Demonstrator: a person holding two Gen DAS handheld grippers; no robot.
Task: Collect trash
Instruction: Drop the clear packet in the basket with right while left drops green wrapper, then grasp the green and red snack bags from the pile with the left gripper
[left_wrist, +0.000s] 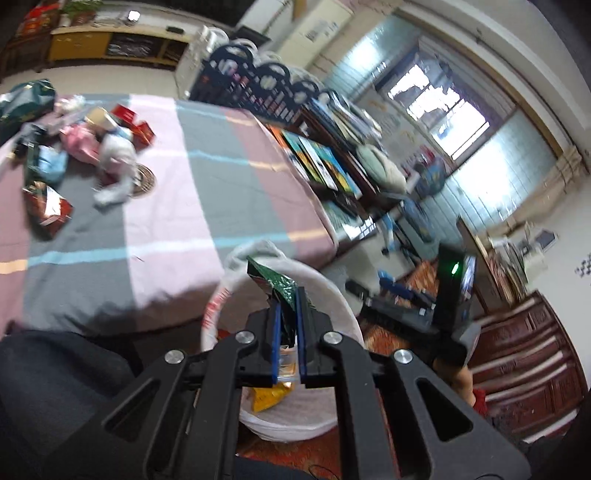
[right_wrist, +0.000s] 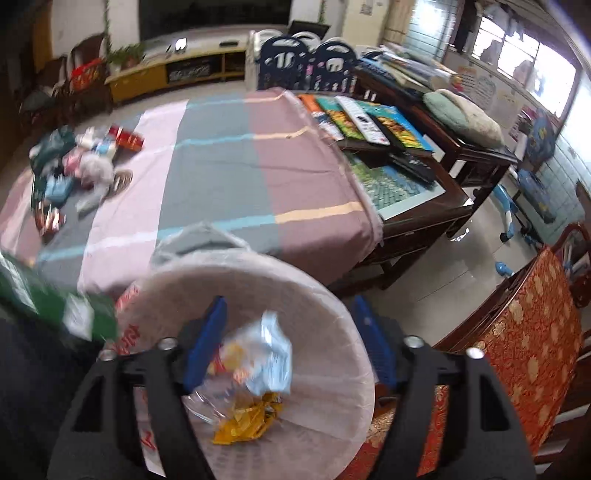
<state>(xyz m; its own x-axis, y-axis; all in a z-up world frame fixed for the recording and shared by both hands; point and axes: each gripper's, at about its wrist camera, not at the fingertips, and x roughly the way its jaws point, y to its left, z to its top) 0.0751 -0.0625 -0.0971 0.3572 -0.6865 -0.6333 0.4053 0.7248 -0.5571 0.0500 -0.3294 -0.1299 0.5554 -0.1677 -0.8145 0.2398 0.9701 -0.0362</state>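
Note:
My left gripper (left_wrist: 287, 298) is shut on a crumpled green wrapper (left_wrist: 275, 278), which sticks up past the blue pads. It hovers over a white bag-lined trash bin (left_wrist: 345, 299) beside the table. My right gripper (right_wrist: 290, 302) stands open above the same bin (right_wrist: 334, 295). A pale blue and white wrapper (right_wrist: 271, 354) sits loose in the gap between the fingers, touching neither pad, over a yellow wrapper (right_wrist: 245, 419) in the bin. The green wrapper (right_wrist: 79, 314) appears blurred at the left. More trash (right_wrist: 79, 164) lies piled at the table's far left end (left_wrist: 92, 147).
The striped cloth covers the table (right_wrist: 240, 166). Books and remotes (right_wrist: 373, 125) lie on a dark wooden table beyond it. A red patterned chair (right_wrist: 528, 343) stands right of the bin. A hand holds a black unit with a green light (left_wrist: 452, 291) by the bin.

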